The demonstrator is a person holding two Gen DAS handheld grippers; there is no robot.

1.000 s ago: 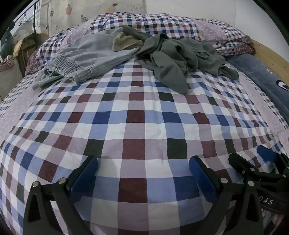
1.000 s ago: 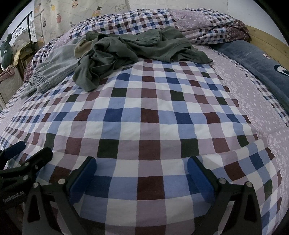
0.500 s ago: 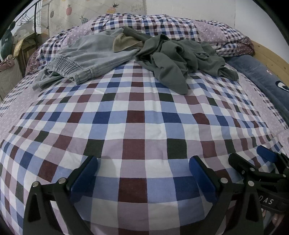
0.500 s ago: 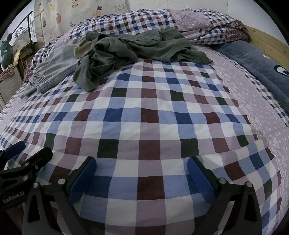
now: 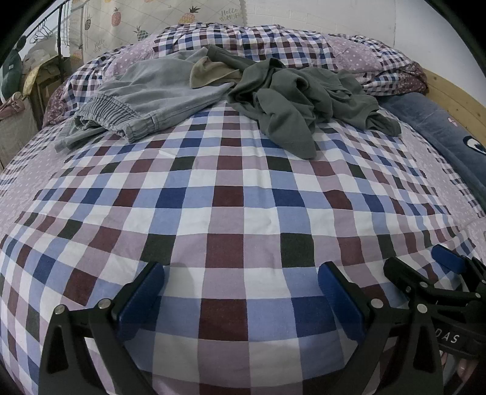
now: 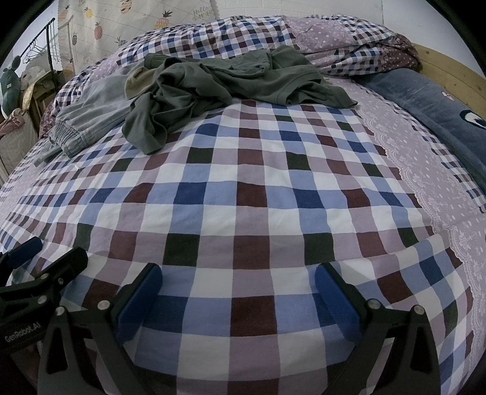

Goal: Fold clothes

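A crumpled dark green shirt [image 5: 303,100] [image 6: 212,88] lies at the far side of the checked bed, beside light grey trousers [image 5: 152,94] [image 6: 91,115] with an elastic waistband and a small khaki piece [image 5: 209,73] [image 6: 138,82]. My left gripper [image 5: 240,291] is open low over the near bedspread, with nothing between its blue pads. My right gripper [image 6: 238,288] is likewise open and holds nothing. Each gripper shows at the edge of the other's view: the right one [image 5: 431,273] and the left one [image 6: 36,258]. Both are far from the clothes.
The checked bedspread [image 5: 231,194] covers the bed, with a bunched checked quilt [image 5: 303,42] at the back. A dark blue pillow [image 5: 440,127] and a wooden bed frame [image 5: 452,94] run along the right. A pineapple curtain [image 5: 127,27] and clothes rack [image 5: 45,33] stand at the back left.
Both views have shifted very slightly; the clothes and both open grippers stay as they were.
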